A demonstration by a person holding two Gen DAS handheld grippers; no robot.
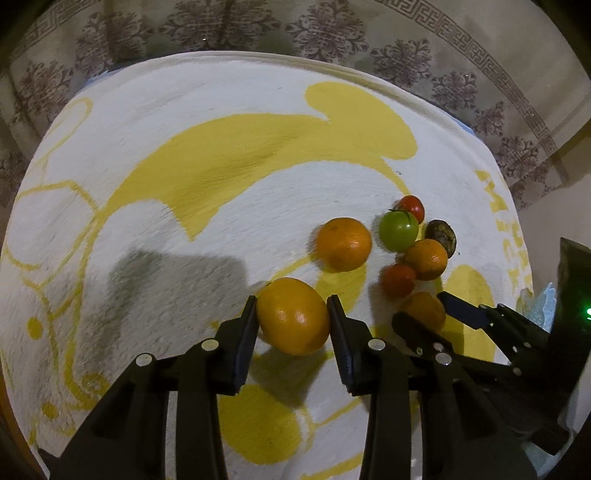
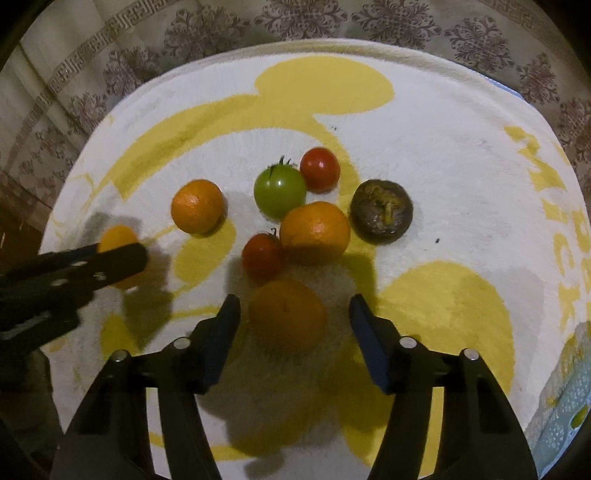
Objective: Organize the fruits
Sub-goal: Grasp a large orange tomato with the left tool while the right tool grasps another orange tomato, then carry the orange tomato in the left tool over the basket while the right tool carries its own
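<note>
My left gripper [image 1: 291, 310] is shut on a yellow-orange orange [image 1: 293, 320], which also shows in the right wrist view [image 2: 117, 240]. My right gripper [image 2: 293, 306] is open around a shaded orange [image 2: 287, 314], fingers apart from it; it shows at the right of the left wrist view [image 1: 421, 308]. Beyond lie two more oranges [image 2: 197, 206] [image 2: 314, 230], a green tomato [image 2: 279, 191], two red tomatoes [image 2: 320, 169] [image 2: 262, 255] and a dark brown wrinkled fruit [image 2: 381, 211].
Everything lies on a white towel with yellow patterns [image 2: 424, 147] over a round table. A patterned curtain [image 2: 295, 18] hangs behind. A light blue object [image 2: 565, 406] sits at the right edge.
</note>
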